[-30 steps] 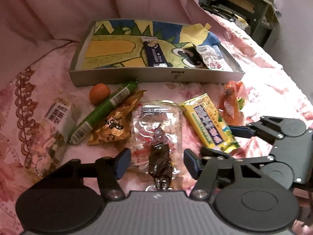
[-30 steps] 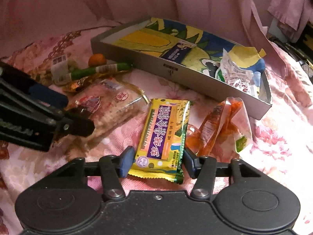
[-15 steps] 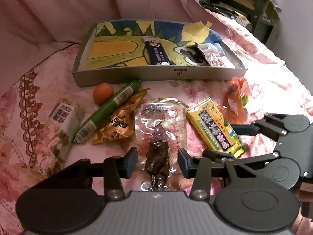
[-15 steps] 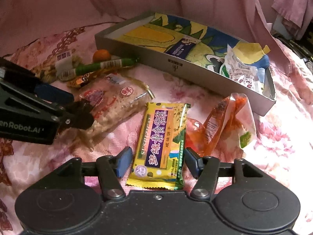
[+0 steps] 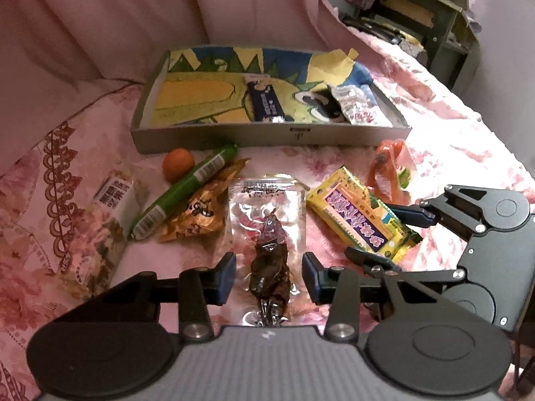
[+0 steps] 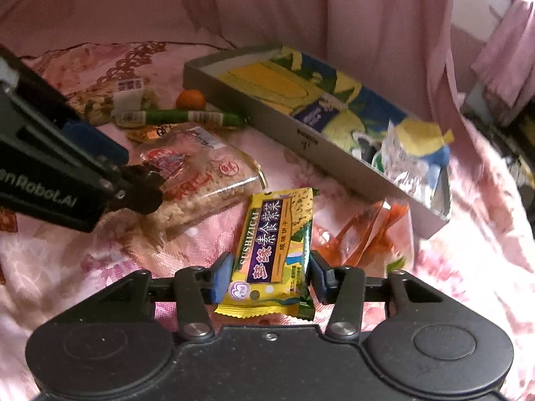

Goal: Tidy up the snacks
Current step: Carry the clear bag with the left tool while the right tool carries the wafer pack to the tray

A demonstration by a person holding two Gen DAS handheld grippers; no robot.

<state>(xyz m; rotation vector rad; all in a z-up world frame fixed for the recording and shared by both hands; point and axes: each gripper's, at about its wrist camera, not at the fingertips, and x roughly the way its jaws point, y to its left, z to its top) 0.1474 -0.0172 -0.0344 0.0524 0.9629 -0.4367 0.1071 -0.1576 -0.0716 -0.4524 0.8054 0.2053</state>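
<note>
Snacks [image 5: 267,234] beside shallow box [image 5: 267,135]

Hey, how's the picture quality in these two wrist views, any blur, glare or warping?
Left wrist view: sharp in the middle, glare on the clear packet, fisheye bending the tray edges, dark corners. Right wrist view: softer, motion blur toward the right around the orange packet; yellow biscuit pack readable.

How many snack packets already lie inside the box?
2: a dark blue packet near the middle of the box, and a silvery packet at its right end. Nothing else shows inside.
</note>
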